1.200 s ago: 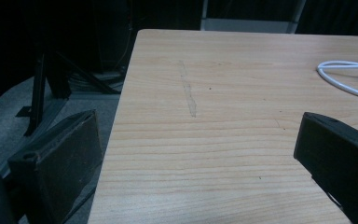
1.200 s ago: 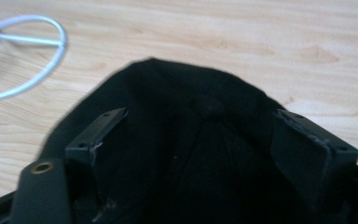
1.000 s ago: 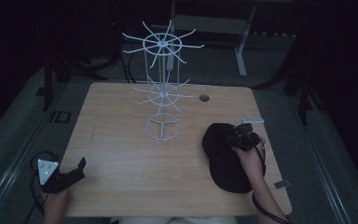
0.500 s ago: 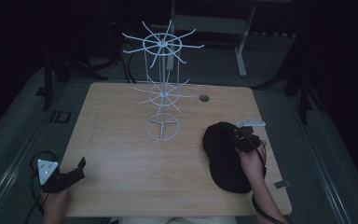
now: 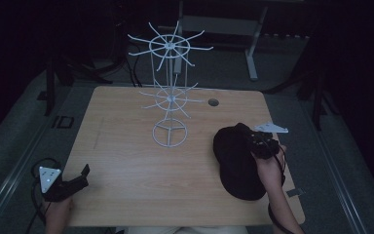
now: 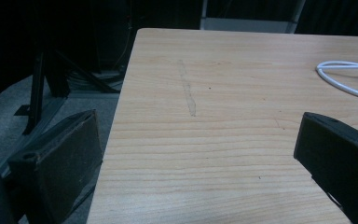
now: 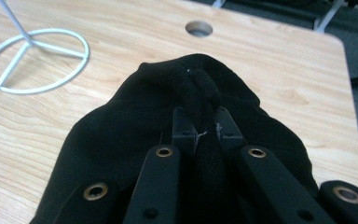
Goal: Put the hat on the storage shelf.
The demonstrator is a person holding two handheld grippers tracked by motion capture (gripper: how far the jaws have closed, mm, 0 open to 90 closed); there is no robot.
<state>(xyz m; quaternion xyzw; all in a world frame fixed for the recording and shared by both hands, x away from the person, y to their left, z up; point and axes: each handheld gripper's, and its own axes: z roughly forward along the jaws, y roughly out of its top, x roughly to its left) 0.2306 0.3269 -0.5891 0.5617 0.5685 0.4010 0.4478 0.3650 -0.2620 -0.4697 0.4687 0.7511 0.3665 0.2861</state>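
Note:
A black cap lies on the right side of the wooden table. My right gripper is shut on a fold of the cap's fabric, which bunches up between the jaws. A white wire rack with two tiers of spokes stands at the table's middle back, and its ring base lies to the cap's left. My left gripper hovers at the table's front left corner, open, with nothing between its fingers.
A round cable hole sits in the tabletop behind the cap. The table's left edge drops to a dark floor with metal legs. A white desk frame stands beyond the table.
My right gripper has shifted slightly over the cap, keeping hold of the fabric. The left gripper has stayed in place.

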